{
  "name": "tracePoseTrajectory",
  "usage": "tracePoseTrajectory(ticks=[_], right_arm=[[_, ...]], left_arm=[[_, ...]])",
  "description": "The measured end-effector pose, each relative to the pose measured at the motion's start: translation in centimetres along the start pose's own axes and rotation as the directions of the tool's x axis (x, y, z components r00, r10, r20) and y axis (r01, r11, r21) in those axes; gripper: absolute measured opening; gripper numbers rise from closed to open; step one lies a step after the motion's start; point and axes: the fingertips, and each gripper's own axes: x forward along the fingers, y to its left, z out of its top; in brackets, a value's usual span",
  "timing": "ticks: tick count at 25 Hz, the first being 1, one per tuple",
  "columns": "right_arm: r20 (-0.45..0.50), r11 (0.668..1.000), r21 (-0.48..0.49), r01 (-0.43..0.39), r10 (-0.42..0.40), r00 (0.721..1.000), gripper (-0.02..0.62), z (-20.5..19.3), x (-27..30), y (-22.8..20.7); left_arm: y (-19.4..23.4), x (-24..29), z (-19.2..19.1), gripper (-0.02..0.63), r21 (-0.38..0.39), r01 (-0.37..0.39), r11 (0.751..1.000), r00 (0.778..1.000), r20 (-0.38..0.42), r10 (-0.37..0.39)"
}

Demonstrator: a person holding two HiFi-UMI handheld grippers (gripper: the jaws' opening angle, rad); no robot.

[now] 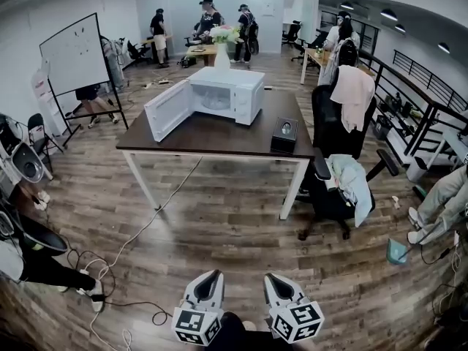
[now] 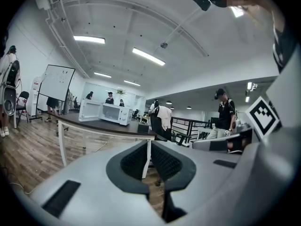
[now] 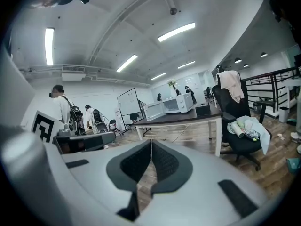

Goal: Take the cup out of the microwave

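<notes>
At 6 o'clock, left gripper [image 1: 210, 278]: jaws pressed together, nothing between them.
Right gripper [image 1: 275, 279]: just beside it, jaws likewise closed, empty.
Floor [image 1: 219, 225]: wood planks, cable [image 1: 157, 209] trailing toward 7 o'clock.
Table [image 1: 219, 136]: dark top, at 12 o'clock, well apart from both grippers.
Microwave [image 1: 238, 93]: on the table, door [image 1: 168, 110] swung open.
Cup [image 1: 216, 101]: possibly the pale shape inside the microwave; too blurred to be sure.

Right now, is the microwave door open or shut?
Open. The microwave has its door swung out at the left, and the cavity shows in the head view.
</notes>
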Motion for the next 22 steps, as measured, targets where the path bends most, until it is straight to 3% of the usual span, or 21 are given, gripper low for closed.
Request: tracePoseTrajectory(ticks=[12, 22], right_arm=[[-0.02, 0.999, -0.004, -0.036, 0.036, 0.999, -0.005, 0.4, 2.4, 1.0], [-0.028, 1.0, -0.002, -0.026, 0.026, 0.999, -0.005, 2.2, 7.2, -1.4]], left_arm=[[2.4, 0.2, 0.8, 0.006, -0.014, -0.044, 0.999, 0.999, 0.011, 0.045], [5.1, 5.3, 1.7, 0.007, -0.013, -0.032, 0.999, 0.999, -0.005, 0.032]])
